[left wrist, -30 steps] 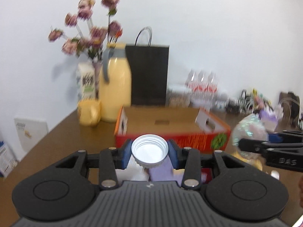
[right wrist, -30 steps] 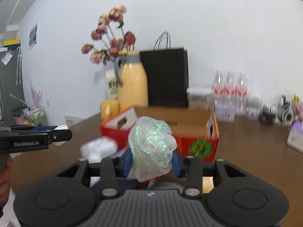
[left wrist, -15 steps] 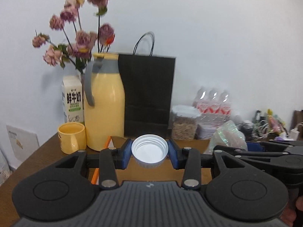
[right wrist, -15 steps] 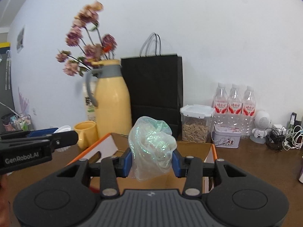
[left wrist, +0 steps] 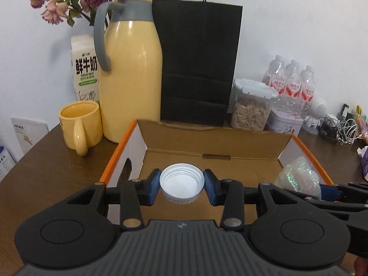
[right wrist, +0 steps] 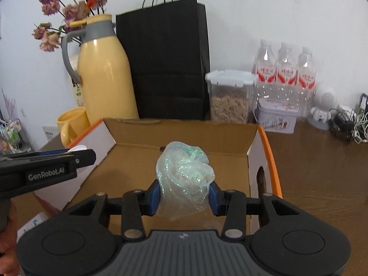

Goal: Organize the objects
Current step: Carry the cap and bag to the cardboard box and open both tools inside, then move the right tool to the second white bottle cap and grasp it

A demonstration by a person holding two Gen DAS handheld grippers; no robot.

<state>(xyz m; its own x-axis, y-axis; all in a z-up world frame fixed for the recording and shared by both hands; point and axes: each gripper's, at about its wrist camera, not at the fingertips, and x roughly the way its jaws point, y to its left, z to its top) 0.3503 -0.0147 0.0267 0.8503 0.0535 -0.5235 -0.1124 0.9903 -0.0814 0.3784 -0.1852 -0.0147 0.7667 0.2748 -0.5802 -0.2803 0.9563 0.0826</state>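
A white screw cap (left wrist: 181, 182), hollow side toward the camera, sits pinched between the blue pads of my left gripper (left wrist: 181, 185). My right gripper (right wrist: 185, 189) is shut on a crumpled ball of iridescent green film (right wrist: 185, 179). Both grippers hover side by side over the open cardboard box (left wrist: 214, 142) with orange edges; its brown floor (right wrist: 138, 161) lies below them. In the left wrist view the film ball (left wrist: 299, 177) shows at the right. In the right wrist view the left gripper's side (right wrist: 48, 170) shows at the left, the cap just visible (right wrist: 77, 149).
Behind the box stand a yellow thermos jug (left wrist: 131, 69), a yellow mug (left wrist: 80, 126), a milk carton (left wrist: 86, 69), a black paper bag (left wrist: 197, 64), a clear jar of seeds (left wrist: 250, 105), water bottles (left wrist: 289, 85) and a tin (right wrist: 276, 119). Cables (left wrist: 342, 131) lie at the right.
Both grippers have moved forward toward the wall and now hang over the box's inside, tilted further down. The cap and the film ball stayed gripped.
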